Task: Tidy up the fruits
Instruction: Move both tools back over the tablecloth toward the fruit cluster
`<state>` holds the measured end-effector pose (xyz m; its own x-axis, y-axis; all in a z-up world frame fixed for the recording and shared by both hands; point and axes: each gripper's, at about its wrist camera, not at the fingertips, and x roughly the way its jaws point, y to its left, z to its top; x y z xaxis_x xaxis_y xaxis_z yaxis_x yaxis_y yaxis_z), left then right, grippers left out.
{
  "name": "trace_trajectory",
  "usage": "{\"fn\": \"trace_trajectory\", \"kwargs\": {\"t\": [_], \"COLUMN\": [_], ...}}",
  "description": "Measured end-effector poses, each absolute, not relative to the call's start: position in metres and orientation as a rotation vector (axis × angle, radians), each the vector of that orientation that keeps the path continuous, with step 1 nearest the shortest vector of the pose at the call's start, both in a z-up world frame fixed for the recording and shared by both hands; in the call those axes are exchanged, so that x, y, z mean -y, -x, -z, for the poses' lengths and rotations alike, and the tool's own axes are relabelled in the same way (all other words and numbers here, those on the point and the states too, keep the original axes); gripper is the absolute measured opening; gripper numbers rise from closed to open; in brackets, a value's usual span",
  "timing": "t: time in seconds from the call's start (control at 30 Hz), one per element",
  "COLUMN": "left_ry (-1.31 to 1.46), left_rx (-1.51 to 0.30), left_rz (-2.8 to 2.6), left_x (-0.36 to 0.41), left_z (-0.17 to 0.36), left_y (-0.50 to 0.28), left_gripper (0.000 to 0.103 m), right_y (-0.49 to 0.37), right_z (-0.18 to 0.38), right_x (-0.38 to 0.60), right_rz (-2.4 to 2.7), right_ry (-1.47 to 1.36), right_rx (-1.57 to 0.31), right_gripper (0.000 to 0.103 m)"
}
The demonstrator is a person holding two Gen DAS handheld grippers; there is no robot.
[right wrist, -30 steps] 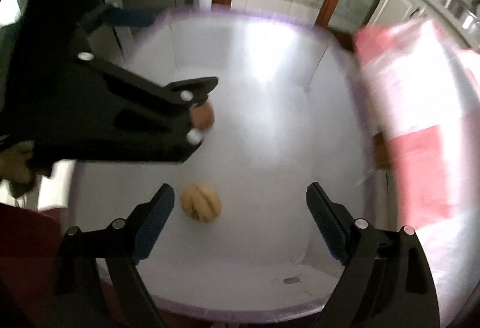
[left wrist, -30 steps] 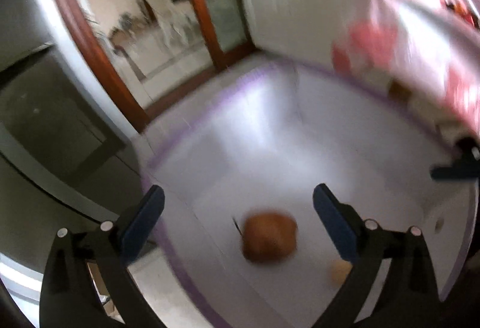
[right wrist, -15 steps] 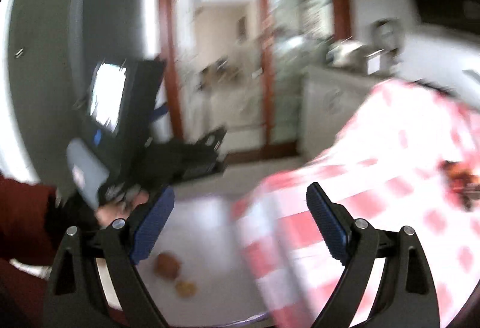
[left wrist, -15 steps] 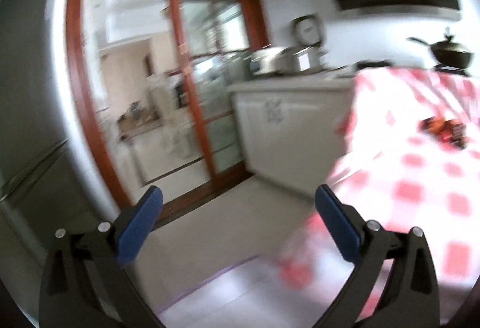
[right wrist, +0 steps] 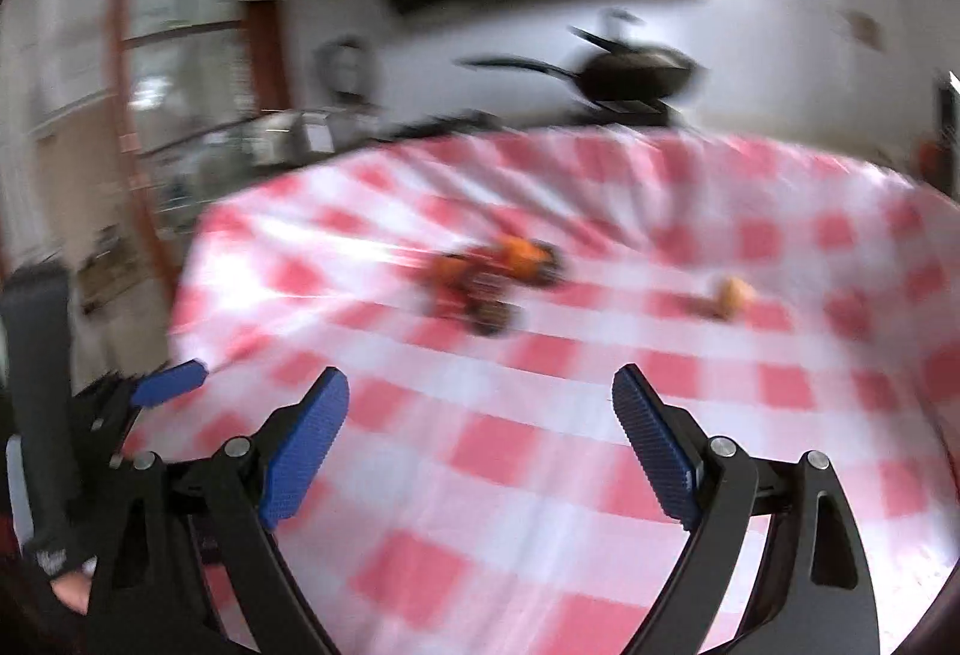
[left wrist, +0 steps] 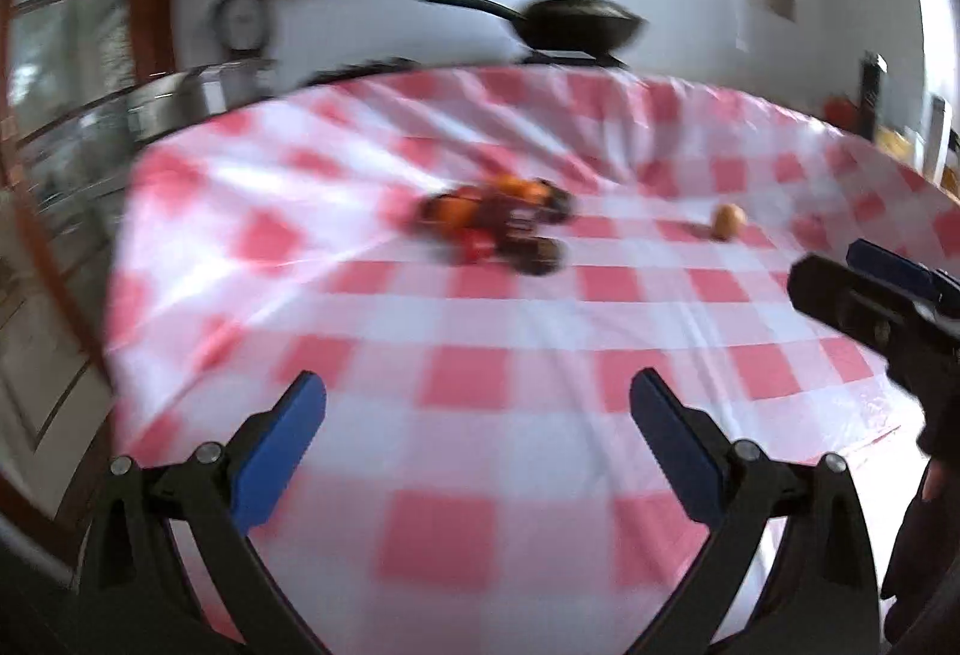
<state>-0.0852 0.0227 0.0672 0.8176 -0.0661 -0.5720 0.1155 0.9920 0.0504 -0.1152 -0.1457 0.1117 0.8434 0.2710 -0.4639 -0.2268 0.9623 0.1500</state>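
Far left of the left wrist view: blurred glass doors in a brown frame, then steel pots on a counter behind the bench. Bench (left wrist: 480, 343) covered by a red-and-white checked cloth (left wrist: 336, 211), wrinkled toward its far edge. Left tool (left wrist: 478, 403) low in its own view, over the near part of the cloth, blue pads spread wide with nothing between them, holding nothing. Seen again at the left edge of the right wrist view (right wrist: 171, 384), gripped by a hand in a dark fingerless glove (right wrist: 51, 559). Further right, near the middle of the cloth, a blurred pile of fruits (left wrist: 495, 223), orange, red and dark pieces touching one another, too smeared to count or name; same pile in the right wrist view (right wrist: 492, 283). Well apart from it to the right, 1 small pale orange fruit (left wrist: 728, 220) alone on a white square, also visible from the other camera (right wrist: 732, 295). Behind the bench, a black pan (left wrist: 576, 22) with a long handle pointing left, under a dark hood. Right tool (right wrist: 481, 403) also low over the near cloth, pads wide apart and empty; its black body and blue pad at the right edge of the left wrist view (left wrist: 882, 295), beside the left tool. Both tools well short of the pile.
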Motion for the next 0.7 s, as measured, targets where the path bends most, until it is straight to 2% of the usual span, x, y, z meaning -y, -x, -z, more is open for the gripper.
{"fn": "trace_trajectory", "kwargs": {"t": [0.13,0.3,0.57,0.7], "left_ry": [-0.075,-0.011,0.19,0.269], "left_rx": [-0.683,-0.756,-0.797,-0.798], "left_rz": [0.163,0.179,0.239,0.244], "left_x": [0.006,0.004,-0.029,-0.04], "left_z": [-0.045,-0.028,-0.025,-0.023], "left_y": [0.034,-0.006,-0.009,-0.01], "left_gripper": [0.102,0.102,0.102,0.102], "right_y": [0.067,0.024,-0.053,-0.105], "right_z": [-0.084,-0.055,-0.036,-0.028], "right_x": [0.197,0.24,0.291,0.29], "right_rz": [-0.118,-0.025,0.128,0.163], "right_ry": [-0.145,-0.206,-0.316,-0.256], "right_rx": [-0.621,-0.742,-0.776,-0.827], "right_gripper": [0.087,0.087,0.087,0.087]}}
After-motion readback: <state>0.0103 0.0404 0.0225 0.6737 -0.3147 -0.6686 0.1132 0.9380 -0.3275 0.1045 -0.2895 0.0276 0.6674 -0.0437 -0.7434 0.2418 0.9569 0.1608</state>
